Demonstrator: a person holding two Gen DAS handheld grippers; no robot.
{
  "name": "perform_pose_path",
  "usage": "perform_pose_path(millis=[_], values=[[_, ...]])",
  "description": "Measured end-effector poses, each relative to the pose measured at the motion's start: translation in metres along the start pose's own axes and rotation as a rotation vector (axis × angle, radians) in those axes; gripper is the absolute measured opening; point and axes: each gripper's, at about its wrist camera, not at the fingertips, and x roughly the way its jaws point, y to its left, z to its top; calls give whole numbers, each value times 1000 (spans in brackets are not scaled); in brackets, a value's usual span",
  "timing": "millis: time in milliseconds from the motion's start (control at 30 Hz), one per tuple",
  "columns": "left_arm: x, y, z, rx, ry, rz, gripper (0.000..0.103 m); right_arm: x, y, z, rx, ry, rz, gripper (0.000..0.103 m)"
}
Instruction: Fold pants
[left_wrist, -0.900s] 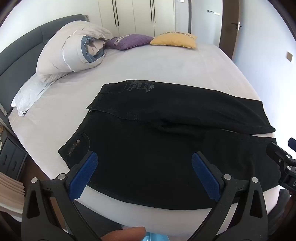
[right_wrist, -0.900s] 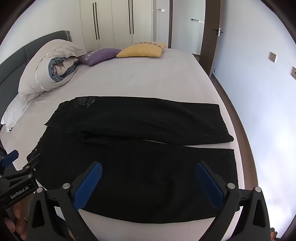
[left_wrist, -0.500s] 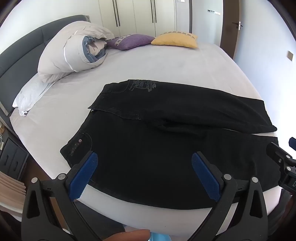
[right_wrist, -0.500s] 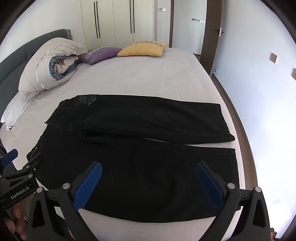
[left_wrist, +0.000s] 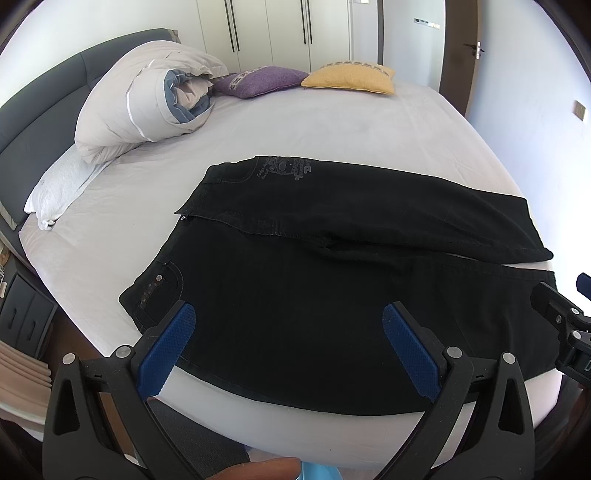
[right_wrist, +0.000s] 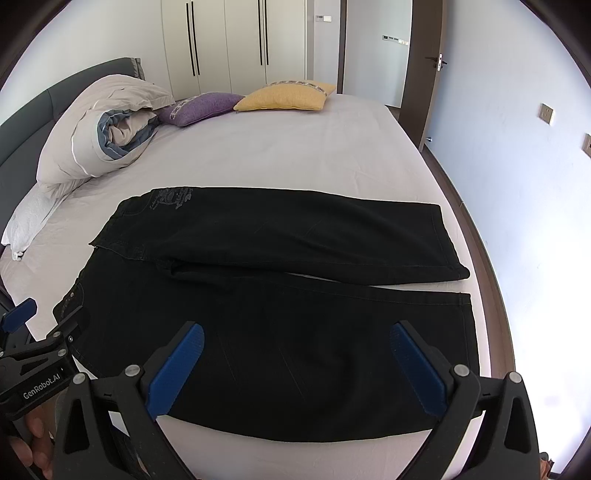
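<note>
Black pants (left_wrist: 314, 266) lie flat on the white bed (left_wrist: 295, 122), waist to the left, leg hems to the right; they also show in the right wrist view (right_wrist: 280, 295). The far leg lies partly over the near leg. My left gripper (left_wrist: 288, 325) is open and empty, above the near edge by the waist end. My right gripper (right_wrist: 295, 343) is open and empty, above the near leg by the hem end. Each gripper shows at the edge of the other's view.
A rolled duvet (left_wrist: 147, 99), a purple cushion (left_wrist: 262, 79) and a yellow cushion (left_wrist: 351, 77) lie at the bed's far side. A grey headboard (left_wrist: 37, 103) is at the left. Wardrobes and a door stand behind. A wall (right_wrist: 535, 184) runs close along the right.
Both grippers have risen or drawn back very slightly; the pants sit a little lower in the views. The pants have not moved on the bed.
</note>
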Motion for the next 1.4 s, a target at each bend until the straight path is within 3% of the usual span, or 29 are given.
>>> perform_pose_path(millis=[1400], values=[[1, -1, -2, 2, 0, 2, 103, 1, 0, -3, -8, 2, -2, 103]])
